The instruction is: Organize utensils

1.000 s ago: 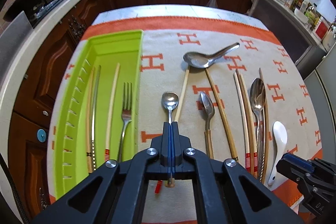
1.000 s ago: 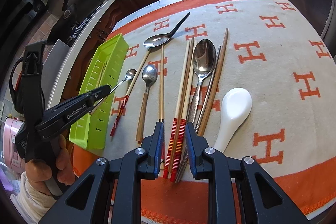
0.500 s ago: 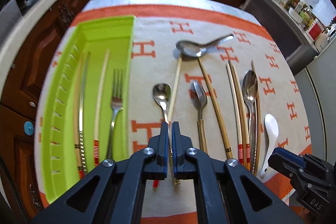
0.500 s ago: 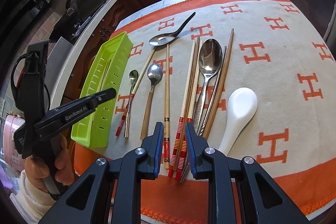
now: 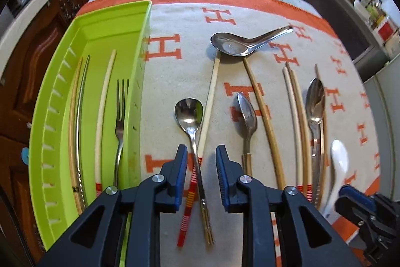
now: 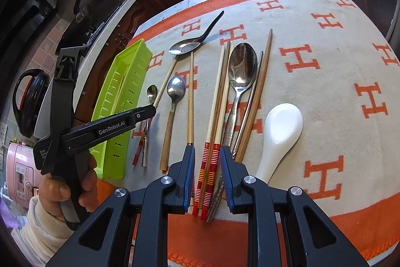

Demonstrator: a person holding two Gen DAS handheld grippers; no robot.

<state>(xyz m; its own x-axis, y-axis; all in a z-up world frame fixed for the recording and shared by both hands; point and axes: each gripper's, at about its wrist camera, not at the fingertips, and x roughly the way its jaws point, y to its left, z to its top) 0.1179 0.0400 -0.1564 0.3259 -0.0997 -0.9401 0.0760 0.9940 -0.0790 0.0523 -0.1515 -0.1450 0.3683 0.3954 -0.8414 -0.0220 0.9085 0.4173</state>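
The left tongs [image 5: 201, 167] stood with jaws apart, having just been opening, and the handle of a small steel spoon [image 5: 190, 116] lay loose between them on the blanket-covered surface [image 5: 180, 81], crossing a red-banded chopstick [image 5: 207, 111]. The pads did not press on it. The right tongs [image 6: 207, 168] also stood slightly parted, gripping nothing, hovering over the red-striped ends of a chopstick pair [image 6: 216, 116]. Just beside these lay a large steel spoon [image 6: 241, 71] and, to its right, a white ceramic spoon [image 6: 277, 131]. A wood-handled spoon [image 5: 247, 121] lay between the two sets. To the left the green tray [image 5: 62, 71] held a fork [image 5: 120, 121] and several chopsticks. Farthest back, a steel soup spoon [image 5: 240, 43] rested across two chopstick tips.
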